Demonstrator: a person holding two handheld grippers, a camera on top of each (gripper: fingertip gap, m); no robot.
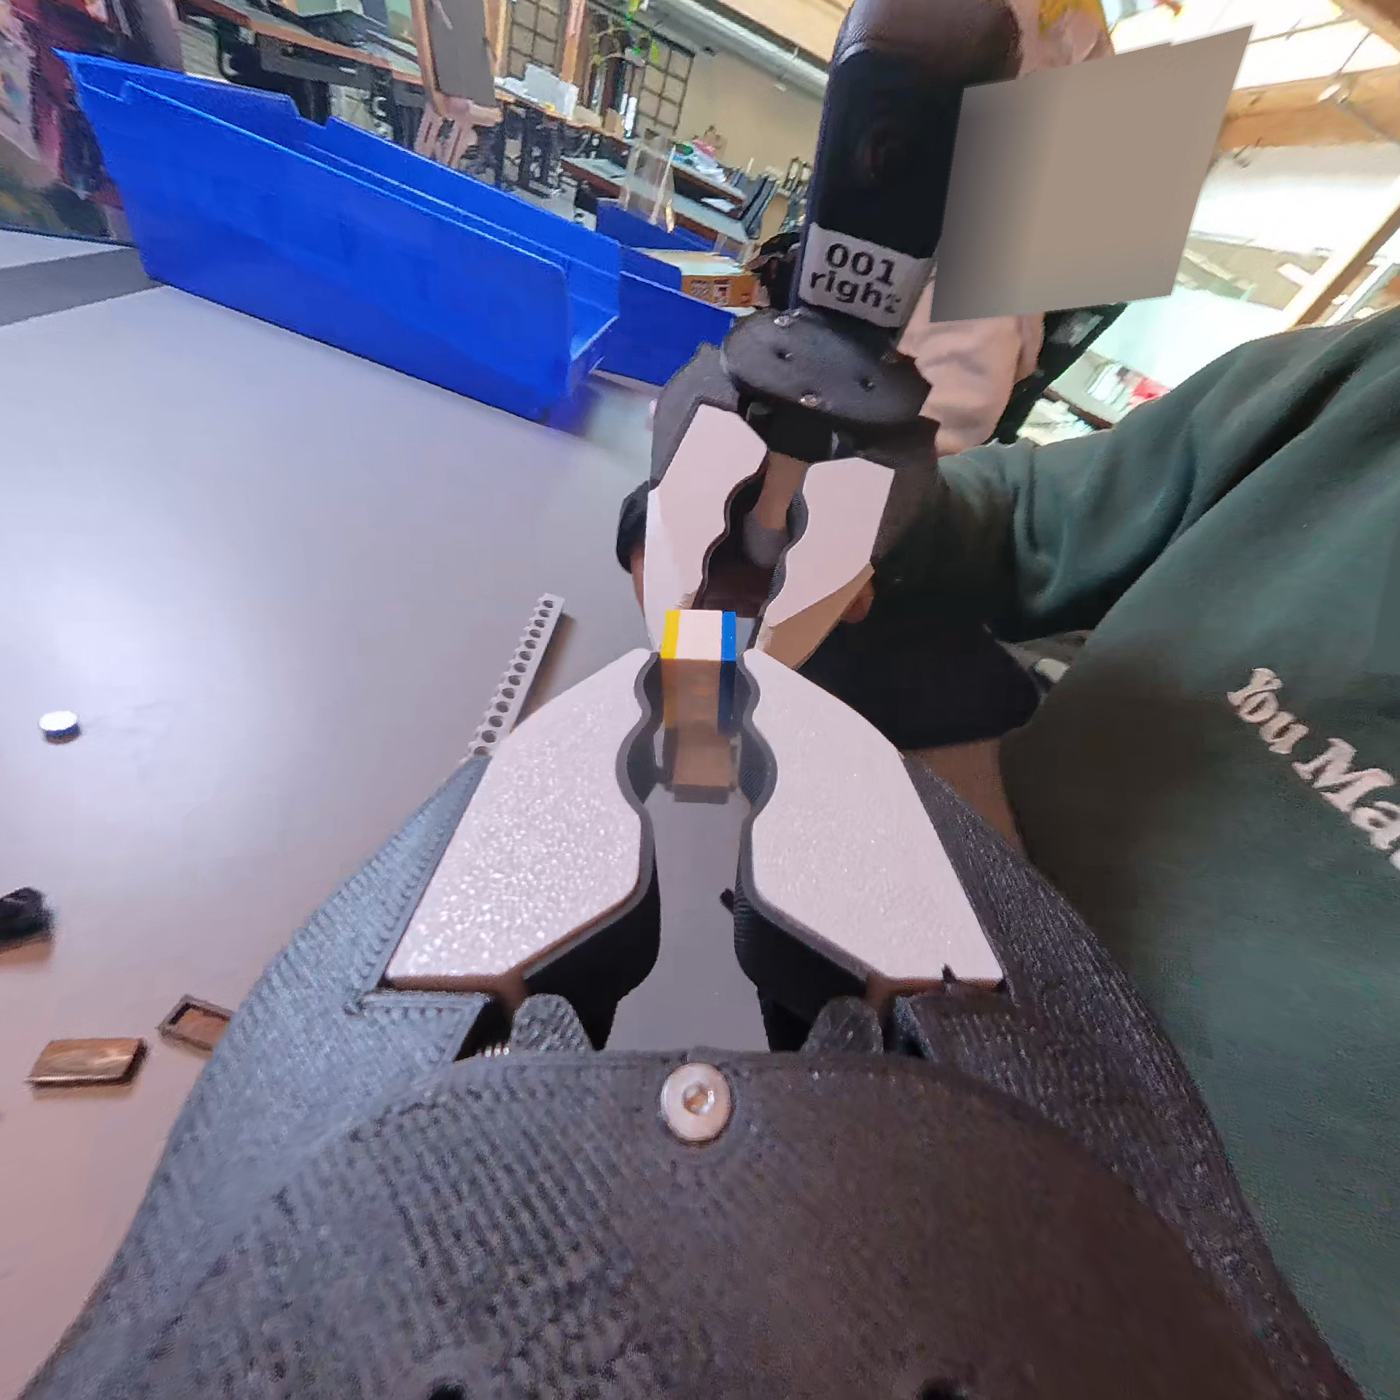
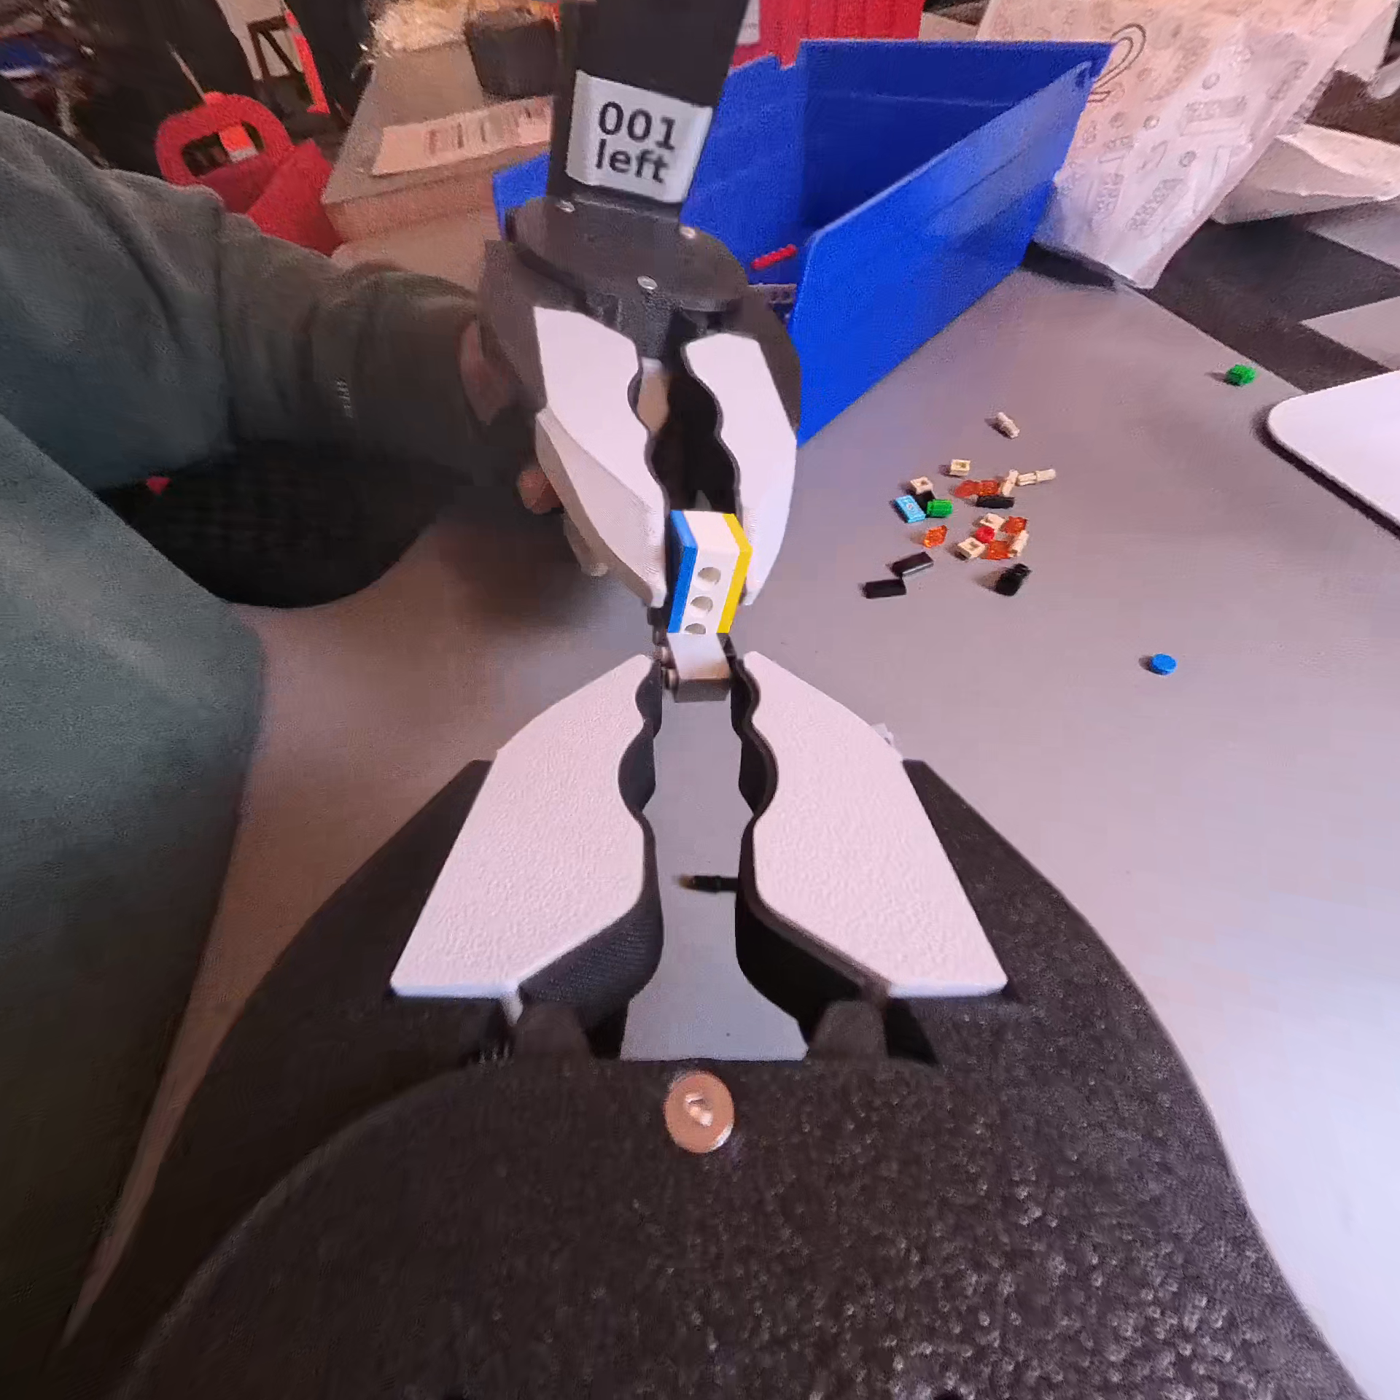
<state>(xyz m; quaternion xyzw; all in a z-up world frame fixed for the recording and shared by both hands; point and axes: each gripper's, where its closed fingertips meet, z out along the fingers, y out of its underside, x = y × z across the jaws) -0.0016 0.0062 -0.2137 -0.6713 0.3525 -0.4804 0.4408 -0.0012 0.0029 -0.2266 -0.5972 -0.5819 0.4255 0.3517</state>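
Both grippers meet nose to nose above the grey table [image 2: 1136,833], with a small brick stack [image 2: 708,572] between them. To do this well, I think both tools must stay on one line, so that the stack does not twist. The left gripper [image 1: 698,670] is narrow and pinches the stack by its blue and yellow sides. The right gripper [image 2: 697,674] is also narrow; its tips sit on the white piece [image 2: 698,657] at the stack's near end. Loose bricks [image 2: 977,523] lie well apart.

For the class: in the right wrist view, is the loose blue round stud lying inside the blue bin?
No. The blue round stud lies alone on the bare grey table, well clear of the blue bin.
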